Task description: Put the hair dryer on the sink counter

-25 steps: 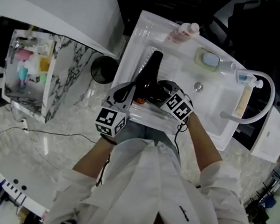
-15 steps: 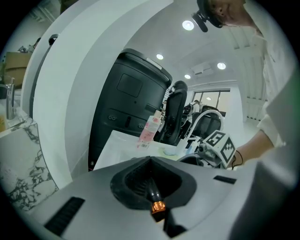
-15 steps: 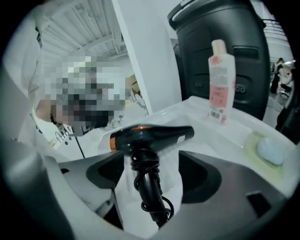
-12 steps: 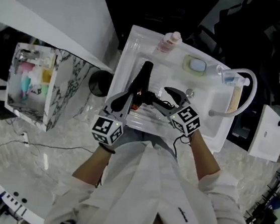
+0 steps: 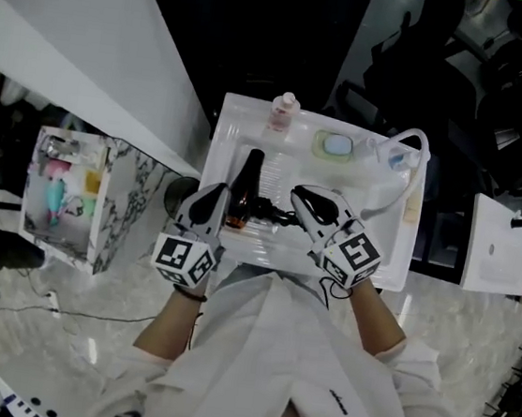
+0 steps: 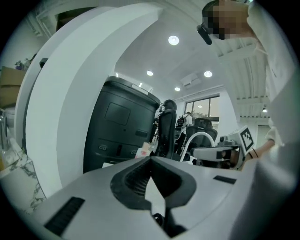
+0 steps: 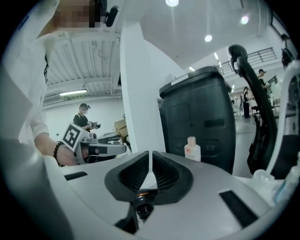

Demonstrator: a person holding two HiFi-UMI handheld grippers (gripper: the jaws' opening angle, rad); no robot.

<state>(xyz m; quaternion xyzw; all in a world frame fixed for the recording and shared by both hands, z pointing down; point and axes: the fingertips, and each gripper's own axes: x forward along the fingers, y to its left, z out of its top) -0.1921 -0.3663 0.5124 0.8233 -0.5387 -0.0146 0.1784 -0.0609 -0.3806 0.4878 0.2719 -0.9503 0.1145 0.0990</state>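
The white table [image 5: 228, 133] round the sink has a raised rim. Its left edge runs near a slanted white panel [image 5: 90, 59], and bare basin lies to the right. The pink bottle [image 5: 282, 113] has a label too small to read. The black hair dryer [image 5: 245, 182] lies along the table's left strip, just beyond the left gripper [image 5: 213, 195], whose jaws are together and empty. The right gripper [image 5: 300, 196] jaws have just been closing, with nothing between them.

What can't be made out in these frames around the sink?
hair dryer: whether it lies on the ledge or in the basin is too small to tell, head view.
bottle label: too small in head view, blurred in right gripper view.
sink near edge: partly behind the person's shirt, head view.
marbled box contents: blurred, head view.
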